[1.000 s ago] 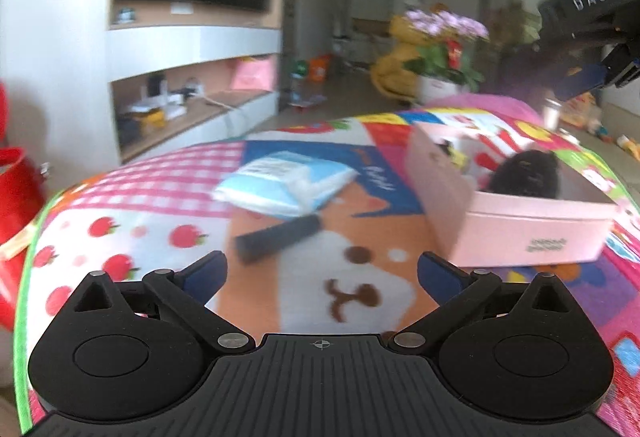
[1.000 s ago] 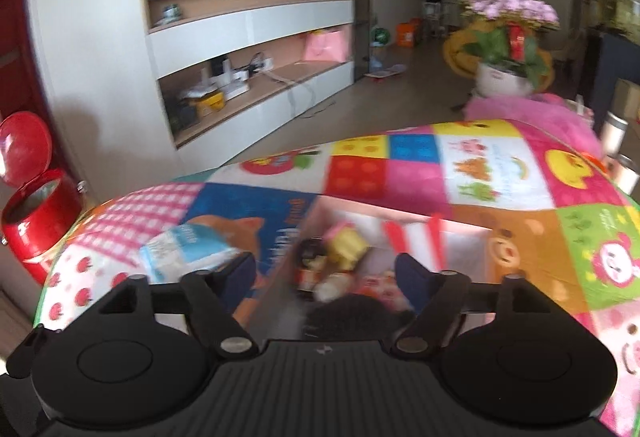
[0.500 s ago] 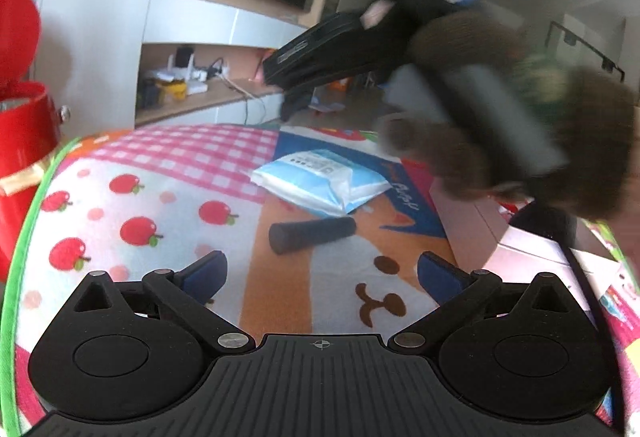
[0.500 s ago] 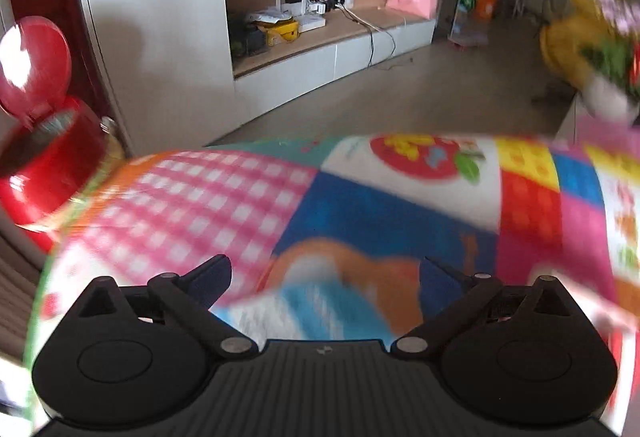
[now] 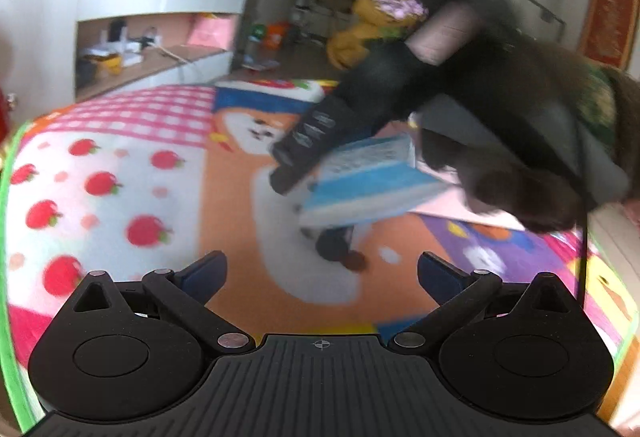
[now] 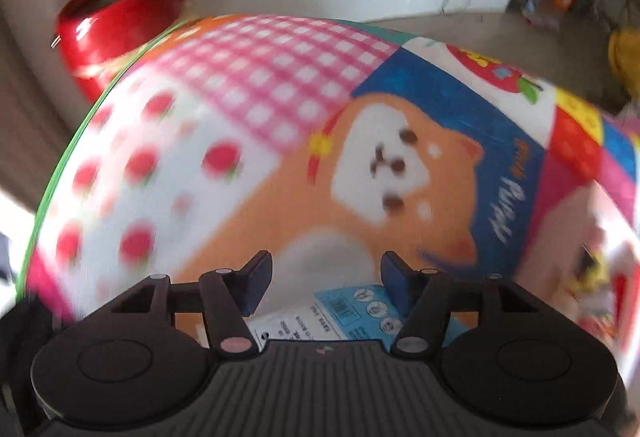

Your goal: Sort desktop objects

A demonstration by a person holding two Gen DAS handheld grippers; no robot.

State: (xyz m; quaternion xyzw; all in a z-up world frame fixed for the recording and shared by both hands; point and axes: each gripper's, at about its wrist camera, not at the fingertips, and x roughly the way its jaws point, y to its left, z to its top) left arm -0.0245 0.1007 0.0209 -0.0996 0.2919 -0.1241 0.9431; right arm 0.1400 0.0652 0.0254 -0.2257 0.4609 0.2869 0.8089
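Observation:
A blue-and-white wipes pack (image 5: 360, 177) lies on the patchwork tablecloth, with a short black cylinder (image 5: 336, 247) just in front of it. My right gripper (image 6: 326, 279) points steeply down over the pack (image 6: 344, 313). Its jaws are closing with the pack's end between them, and I see no pad pressing on it. In the left wrist view that gripper shows as a dark blurred body (image 5: 304, 145) at the pack's left end, with a dark furry sleeve (image 5: 520, 109) behind it. My left gripper (image 5: 322, 273) hovers open and empty in front of the cylinder.
A pink box (image 6: 576, 237) holding small items stands to the right of the pack. The table's green-trimmed edge (image 6: 68, 153) curves along the left. A red lidded bin (image 6: 120, 9) sits on the floor beyond it. Shelves and a dark screen fill the far wall.
My right gripper swung left from above the pink box and dropped over the wipes pack, its jaws narrowing. My left gripper edged closer to the cylinder and stayed open.

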